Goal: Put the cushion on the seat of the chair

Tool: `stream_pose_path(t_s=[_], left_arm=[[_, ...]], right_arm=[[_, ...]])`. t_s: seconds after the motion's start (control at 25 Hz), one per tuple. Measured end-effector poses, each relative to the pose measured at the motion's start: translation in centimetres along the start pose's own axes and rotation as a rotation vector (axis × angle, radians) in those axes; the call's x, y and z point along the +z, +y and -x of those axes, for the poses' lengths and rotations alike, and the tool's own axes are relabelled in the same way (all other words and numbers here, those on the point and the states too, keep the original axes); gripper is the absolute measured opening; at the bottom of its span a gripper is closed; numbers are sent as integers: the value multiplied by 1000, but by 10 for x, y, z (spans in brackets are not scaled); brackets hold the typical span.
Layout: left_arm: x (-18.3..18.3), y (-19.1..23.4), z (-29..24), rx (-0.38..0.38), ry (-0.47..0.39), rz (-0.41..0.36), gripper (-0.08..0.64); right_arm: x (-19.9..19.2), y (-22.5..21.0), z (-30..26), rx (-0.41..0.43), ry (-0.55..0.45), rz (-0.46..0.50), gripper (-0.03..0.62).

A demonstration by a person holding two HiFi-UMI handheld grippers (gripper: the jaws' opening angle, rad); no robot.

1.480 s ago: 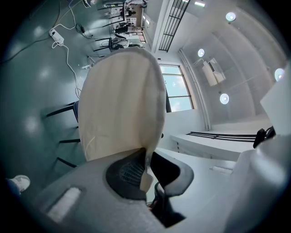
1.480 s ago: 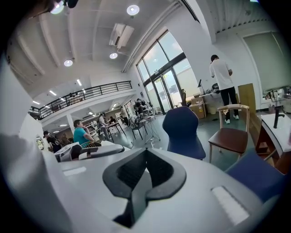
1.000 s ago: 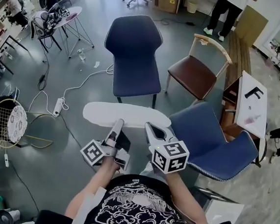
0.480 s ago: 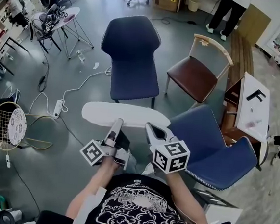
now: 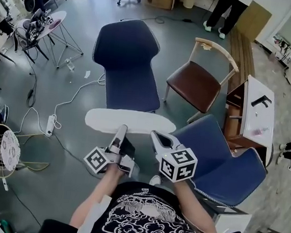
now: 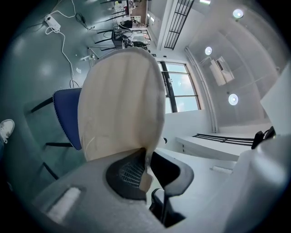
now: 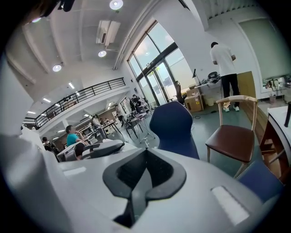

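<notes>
White and flat, the cushion hangs level in front of a person, above the grey floor and just short of the dark blue chair that stands straight ahead. The left gripper has its fingers clamped on the cushion's near edge. In the left gripper view the pale fabric is pinched between the dark pads and rises broad before the camera. The right gripper meets that same edge just beside it, yet its own view shows fingers closed together with no fabric between them, so it seems to do no more than steady the load.

The step in hand looks like the carry: the cushion rests on no seat yet. A brown-seated wooden chair stands off to the right and a second blue chair sits close by the person's right side. The task names neither, but the cushion lines up best with the dark blue chair ahead.

The next move calls for bringing the cushion forward over that seat, lowering it flat and opening the left fingers only once it lies there. Held by one edge, the far side may droop or catch the seat's front lip. It is also carried crosswise, so it may need turning to fit. A white cable trails on the floor near the chair's legs.
</notes>
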State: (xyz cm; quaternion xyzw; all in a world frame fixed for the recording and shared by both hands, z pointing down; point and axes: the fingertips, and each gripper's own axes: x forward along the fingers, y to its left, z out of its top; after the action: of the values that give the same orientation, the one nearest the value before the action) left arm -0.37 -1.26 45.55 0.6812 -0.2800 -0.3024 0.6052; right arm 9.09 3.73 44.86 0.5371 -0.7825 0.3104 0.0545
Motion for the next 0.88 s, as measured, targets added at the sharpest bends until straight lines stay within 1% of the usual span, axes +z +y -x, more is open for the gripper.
stream_pose_path(t_s=[0.28,0.56,0.72,0.88], left_arm=[[48,17,-42,0,47,74,34],[87,22,-70,-24,94,97,34],[105,28,-81,-23,98,119,34],[116,36,-94,-25,80,143,34]], right_arm=[[26,-6,-55,-65,27,-30,-3],[49,12,-107,-78,43,-15,-3],[55,19,-126,-81,60,-1,-3],[62,10,-135,-90,69,4,-3]])
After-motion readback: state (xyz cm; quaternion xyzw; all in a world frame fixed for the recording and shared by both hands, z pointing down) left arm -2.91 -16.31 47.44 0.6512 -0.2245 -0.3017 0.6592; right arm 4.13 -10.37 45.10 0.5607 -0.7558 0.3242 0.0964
